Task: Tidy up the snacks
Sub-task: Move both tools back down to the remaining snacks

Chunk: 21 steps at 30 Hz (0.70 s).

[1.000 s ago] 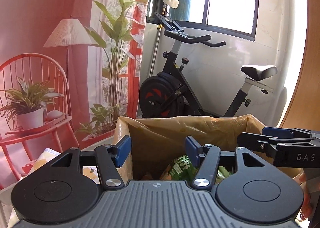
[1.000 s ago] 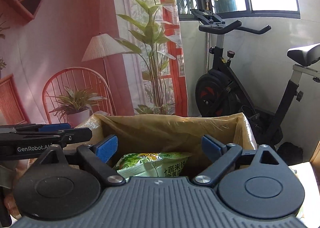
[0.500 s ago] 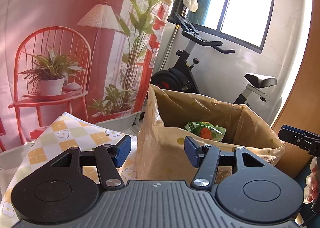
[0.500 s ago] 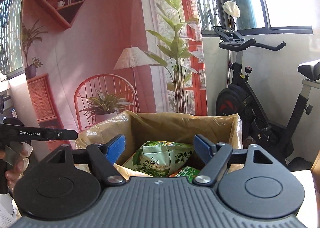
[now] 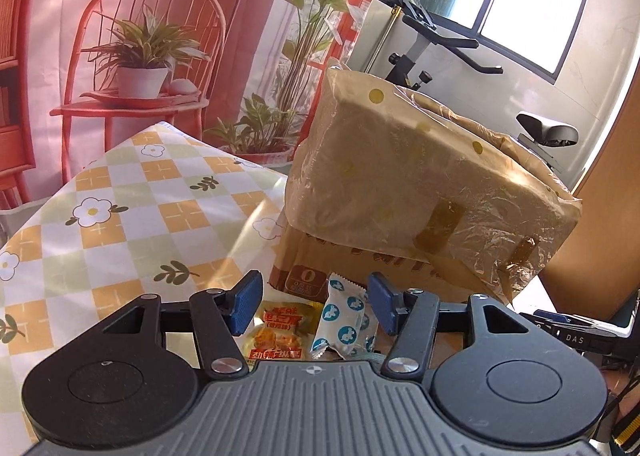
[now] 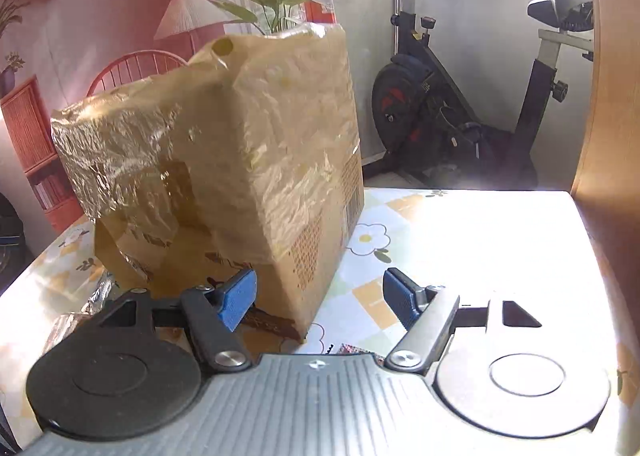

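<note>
Lining up the left gripper (image 5: 314, 306) over two small packets is the step I am judging to be in hand: an orange snack packet (image 5: 280, 332) and a white packet with blue dots (image 5: 340, 320) are lying on the checked tablecloth (image 5: 120, 216), just in front of the cardboard box (image 5: 420, 192) lined with a plastic bag. Both packets are sitting between the blue pads (image 5: 245, 302), which are standing wide apart with nothing clamped. To do this well, I am thinking I should settle on one packet only, since they are touching or nearly so and a wide close could catch both or pinch only a crinkled edge. The dotted packet is standing a little proud and tilted, so it looks the easier one to take by its body. The wrappers look slick and light, so a low, square approach should help.

The left gripper is pointing down and forward at the table, low and close to the box's near face. The right gripper (image 6: 318, 298) is hovering at the box's near corner, its fingers also spread and holding nothing, aimed level past the box toward the sunlit table (image 6: 480, 224). A bit of printed wrapper (image 6: 352, 350) is peeking out just below it; I cannot tell what it is. From here the box's opening is hidden in both views.
</note>
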Each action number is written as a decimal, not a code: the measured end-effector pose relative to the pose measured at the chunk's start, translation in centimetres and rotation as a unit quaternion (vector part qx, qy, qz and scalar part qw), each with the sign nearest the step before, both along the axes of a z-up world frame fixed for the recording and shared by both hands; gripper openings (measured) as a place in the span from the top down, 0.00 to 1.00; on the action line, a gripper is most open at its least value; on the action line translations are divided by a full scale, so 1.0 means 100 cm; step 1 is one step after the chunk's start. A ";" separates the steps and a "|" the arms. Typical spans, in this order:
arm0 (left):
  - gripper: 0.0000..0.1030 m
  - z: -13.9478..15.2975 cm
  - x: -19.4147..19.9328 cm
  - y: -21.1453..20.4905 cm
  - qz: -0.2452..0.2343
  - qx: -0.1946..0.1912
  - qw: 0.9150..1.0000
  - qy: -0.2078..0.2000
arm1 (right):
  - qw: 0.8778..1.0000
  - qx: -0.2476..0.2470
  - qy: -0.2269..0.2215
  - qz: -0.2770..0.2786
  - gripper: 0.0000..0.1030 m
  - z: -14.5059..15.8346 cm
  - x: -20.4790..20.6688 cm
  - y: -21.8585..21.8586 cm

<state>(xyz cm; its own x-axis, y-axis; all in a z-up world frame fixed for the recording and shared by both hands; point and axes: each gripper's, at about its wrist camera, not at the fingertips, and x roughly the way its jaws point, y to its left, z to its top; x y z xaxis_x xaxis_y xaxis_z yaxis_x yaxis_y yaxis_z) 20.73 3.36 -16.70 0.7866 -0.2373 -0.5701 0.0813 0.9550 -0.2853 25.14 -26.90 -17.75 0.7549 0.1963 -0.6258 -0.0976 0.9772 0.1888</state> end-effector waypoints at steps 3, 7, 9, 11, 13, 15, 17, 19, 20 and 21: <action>0.42 -0.005 -0.005 -0.003 -0.005 0.015 1.000 0.003 | 0.999 0.022 0.023 -0.036 0.29 -0.024 0.003 -0.011; 0.42 -0.009 -0.004 0.001 -0.003 0.015 1.000 0.008 | 0.994 0.038 0.050 -0.092 0.29 -0.041 0.008 -0.025; 0.42 -0.010 -0.005 0.001 -0.001 0.015 1.000 0.010 | 0.991 0.051 0.072 -0.097 0.29 -0.046 0.009 -0.028; 0.42 -0.012 -0.005 0.001 0.001 0.011 1.000 0.013 | 0.991 0.056 0.072 -0.098 0.29 -0.046 0.004 -0.026; 0.42 -0.016 -0.004 0.001 0.001 0.009 1.000 0.017 | 0.990 0.072 0.078 -0.094 0.28 -0.043 -0.003 -0.019; 0.42 -0.021 -0.004 -0.001 0.000 0.003 1.000 0.022 | 0.990 0.074 0.084 -0.088 0.28 -0.041 -0.012 -0.008; 0.42 -0.025 -0.004 -0.001 -0.003 -0.004 1.000 0.026 | 0.990 0.073 0.093 -0.073 0.28 -0.039 -0.022 0.008; 0.42 -0.029 -0.003 -0.001 -0.007 -0.008 0.999 0.031 | 0.991 0.086 0.096 -0.044 0.28 -0.038 -0.031 0.026; 0.42 -0.031 -0.004 -0.001 -0.008 -0.010 0.999 0.032 | 0.991 0.088 0.099 -0.029 0.28 -0.037 -0.033 0.033; 0.42 -0.033 -0.004 -0.002 -0.010 -0.012 0.999 0.034 | 0.991 0.084 0.102 -0.012 0.29 -0.036 -0.033 0.040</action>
<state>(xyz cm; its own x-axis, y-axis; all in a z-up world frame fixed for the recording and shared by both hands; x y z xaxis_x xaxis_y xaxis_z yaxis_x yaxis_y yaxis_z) 20.32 3.21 -19.99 0.7416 -0.2661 -0.6158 0.0798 0.9465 -0.3128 21.85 -22.91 -21.32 0.6211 0.2934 -0.7268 -0.0173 0.9322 0.3615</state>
